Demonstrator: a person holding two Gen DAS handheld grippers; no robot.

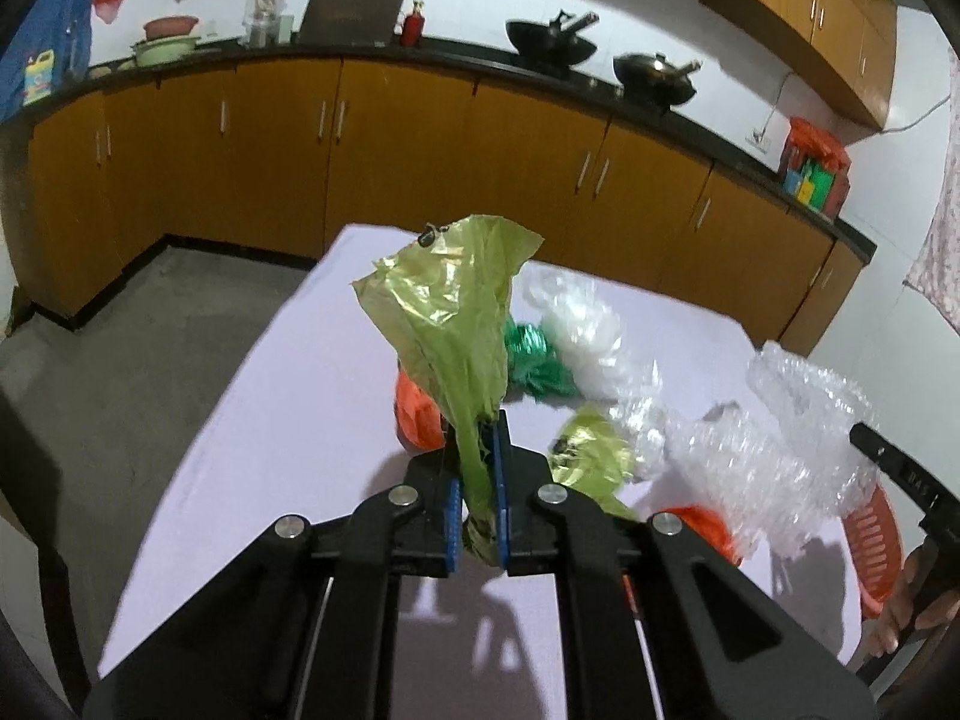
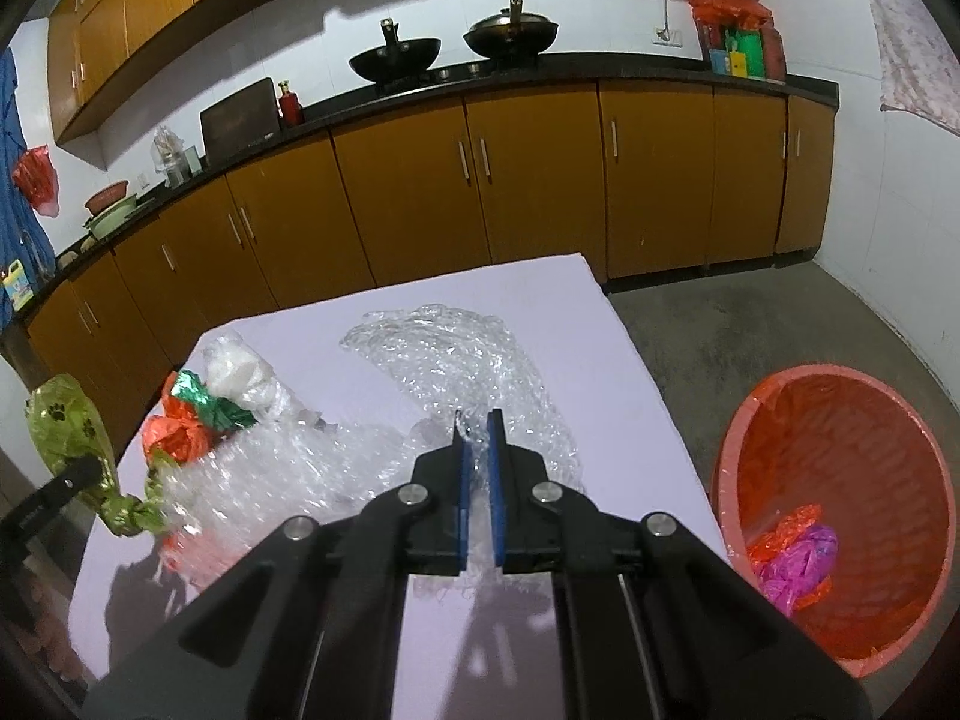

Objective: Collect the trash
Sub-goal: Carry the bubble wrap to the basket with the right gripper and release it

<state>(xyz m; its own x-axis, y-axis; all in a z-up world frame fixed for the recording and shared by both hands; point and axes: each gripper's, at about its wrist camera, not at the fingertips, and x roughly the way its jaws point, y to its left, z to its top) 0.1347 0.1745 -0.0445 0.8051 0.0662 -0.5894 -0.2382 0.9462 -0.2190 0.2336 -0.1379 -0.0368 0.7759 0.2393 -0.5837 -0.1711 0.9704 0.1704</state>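
My left gripper [image 1: 478, 420] is shut on a yellow-green plastic bag [image 1: 450, 312] with black paw prints and holds it up above the white table [image 1: 288, 396]; the bag also shows in the right wrist view [image 2: 66, 426]. My right gripper [image 2: 478, 420] is shut on a sheet of clear bubble wrap [image 2: 456, 360] that drapes over the table, also in the left wrist view [image 1: 774, 438]. On the table lie a green foil wrapper [image 2: 210, 399], an orange plastic bag [image 2: 174, 432] and a white plastic bag [image 2: 240, 372]. An orange trash basket [image 2: 840, 510] stands on the floor at the right.
The basket holds pink and orange wrappers [image 2: 792, 558]. Yellow-brown kitchen cabinets [image 2: 420, 180] run behind the table under a black counter with two woks [image 2: 396, 60]. Grey floor [image 2: 720, 330] lies to the table's right.
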